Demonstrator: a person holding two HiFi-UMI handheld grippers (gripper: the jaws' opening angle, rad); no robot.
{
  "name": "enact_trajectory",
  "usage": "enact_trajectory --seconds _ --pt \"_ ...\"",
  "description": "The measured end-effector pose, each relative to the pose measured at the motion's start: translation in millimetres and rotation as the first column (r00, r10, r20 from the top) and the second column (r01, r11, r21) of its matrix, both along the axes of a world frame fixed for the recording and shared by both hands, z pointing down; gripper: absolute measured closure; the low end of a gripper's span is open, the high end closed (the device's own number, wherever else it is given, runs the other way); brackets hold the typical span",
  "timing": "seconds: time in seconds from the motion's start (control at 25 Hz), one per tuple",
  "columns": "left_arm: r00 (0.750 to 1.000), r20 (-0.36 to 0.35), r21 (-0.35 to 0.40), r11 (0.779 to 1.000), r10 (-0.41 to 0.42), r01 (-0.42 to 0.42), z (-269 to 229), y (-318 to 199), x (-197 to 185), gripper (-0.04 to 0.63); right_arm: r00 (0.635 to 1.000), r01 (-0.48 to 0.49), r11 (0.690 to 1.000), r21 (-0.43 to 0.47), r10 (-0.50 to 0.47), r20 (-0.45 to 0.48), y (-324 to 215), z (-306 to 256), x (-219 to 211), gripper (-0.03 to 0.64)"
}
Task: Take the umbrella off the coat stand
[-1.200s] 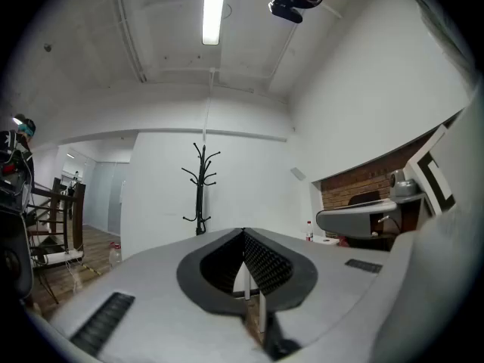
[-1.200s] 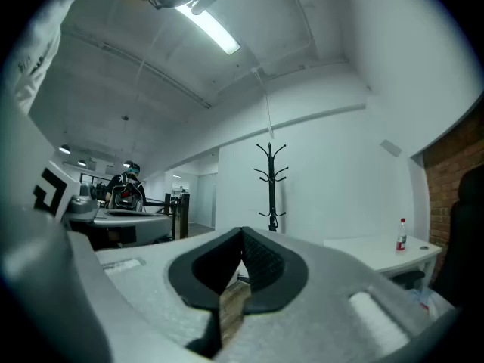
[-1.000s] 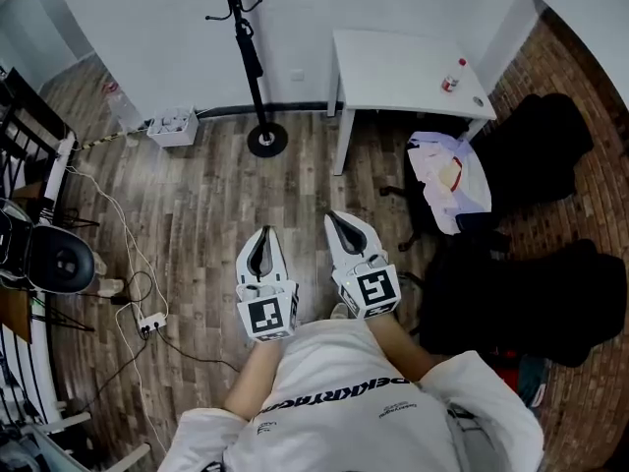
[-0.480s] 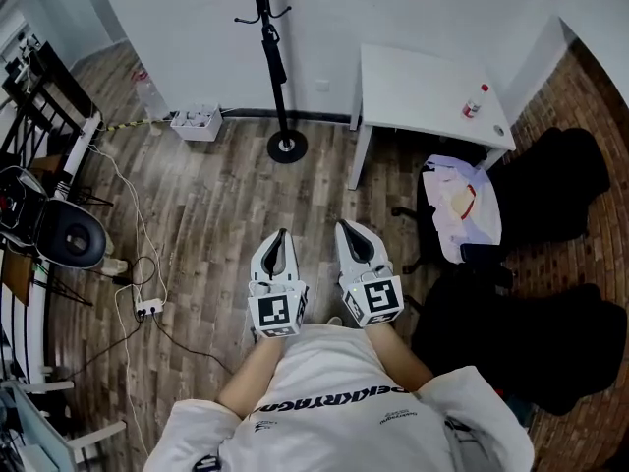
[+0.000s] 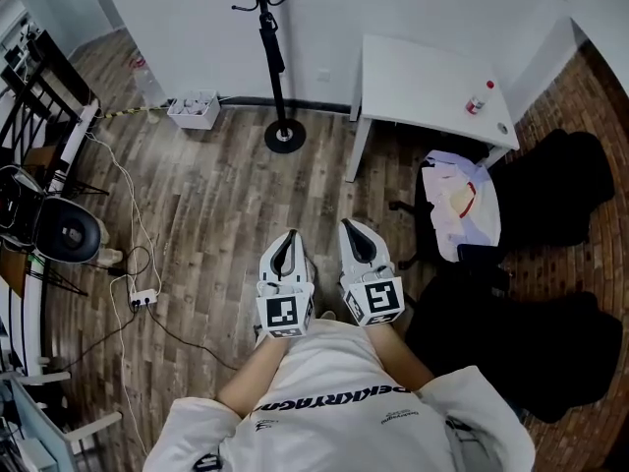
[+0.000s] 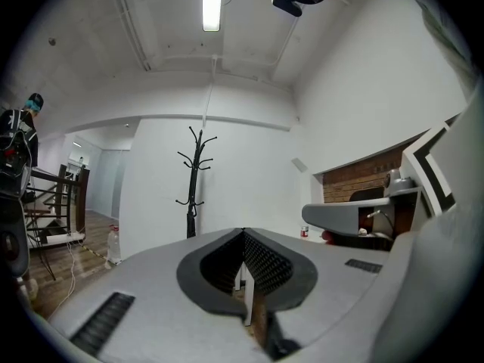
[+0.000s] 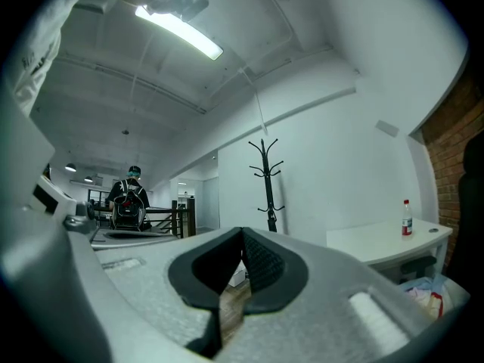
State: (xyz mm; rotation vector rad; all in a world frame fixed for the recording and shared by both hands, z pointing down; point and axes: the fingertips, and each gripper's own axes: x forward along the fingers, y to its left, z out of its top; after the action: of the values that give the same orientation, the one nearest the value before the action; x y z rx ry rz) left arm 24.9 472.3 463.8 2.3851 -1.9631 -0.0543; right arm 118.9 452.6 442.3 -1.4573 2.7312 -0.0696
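A black coat stand (image 5: pixel 275 67) rises from a round base by the white far wall. A folded black umbrella (image 5: pixel 272 45) hangs along its pole. The stand (image 6: pixel 196 180) also shows far ahead in the left gripper view, and the same stand (image 7: pixel 268 180) in the right gripper view. My left gripper (image 5: pixel 289 234) and right gripper (image 5: pixel 348 224) are held side by side close to my chest, pointing towards the stand and well short of it. Both are shut with nothing between their jaws, as the left gripper (image 6: pixel 243 233) and right gripper (image 7: pixel 242 231) show in their own views.
A white desk (image 5: pixel 423 82) with a red-capped bottle (image 5: pixel 482 96) stands right of the stand. Black chairs (image 5: pixel 550 175), one draped with clothes, are at the right. A white box (image 5: pixel 193 109), floor cables (image 5: pixel 138 264) and a black stool (image 5: pixel 64 234) lie left. A person with a backpack (image 7: pixel 130 199) stands far off.
Both grippers have sunk slightly and shifted right in the head view, still shut and side by side. The view has swung, so stand and desk sit further right.
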Motion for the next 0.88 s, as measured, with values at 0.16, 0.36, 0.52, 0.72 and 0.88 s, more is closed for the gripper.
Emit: enact_trajectory --seconds 0.16,0.36,0.52,0.72,0.88 --pt "1.000 -0.025 0.014 1.000 0.017 -0.017 1.3 -30.4 4.9 0.597 1.000 0.003 1.000 0.001 -0.003 -0.019 -28.5 3.8 0.8 0.615" --pt "0.998 -0.050 0.025 0.999 0.022 -0.020 8.1 -97.1 3.2 0.597 0.999 0.013 1.000 0.014 -0.013 -0.044 -91.7 6.5 -4.8 0.615" --pt "0.996 -0.080 0.028 0.999 0.029 -0.027 6.3 -174.4 -2.6 0.597 0.999 0.016 1.000 0.015 -0.015 -0.051 -163.2 11.3 -16.0 0.615" --pt "0.998 -0.025 0.028 0.998 0.050 -0.050 -0.3 -284.7 -24.0 0.597 0.998 0.047 0.999 -0.016 -0.048 -0.048 -275.0 7.5 -46.9 0.615" --pt "0.995 -0.005 0.030 0.995 0.095 -0.095 -15.6 -370.5 -42.1 0.597 0.997 0.047 0.999 0.016 -0.046 -0.059 -360.4 -15.3 -73.1 0.615"
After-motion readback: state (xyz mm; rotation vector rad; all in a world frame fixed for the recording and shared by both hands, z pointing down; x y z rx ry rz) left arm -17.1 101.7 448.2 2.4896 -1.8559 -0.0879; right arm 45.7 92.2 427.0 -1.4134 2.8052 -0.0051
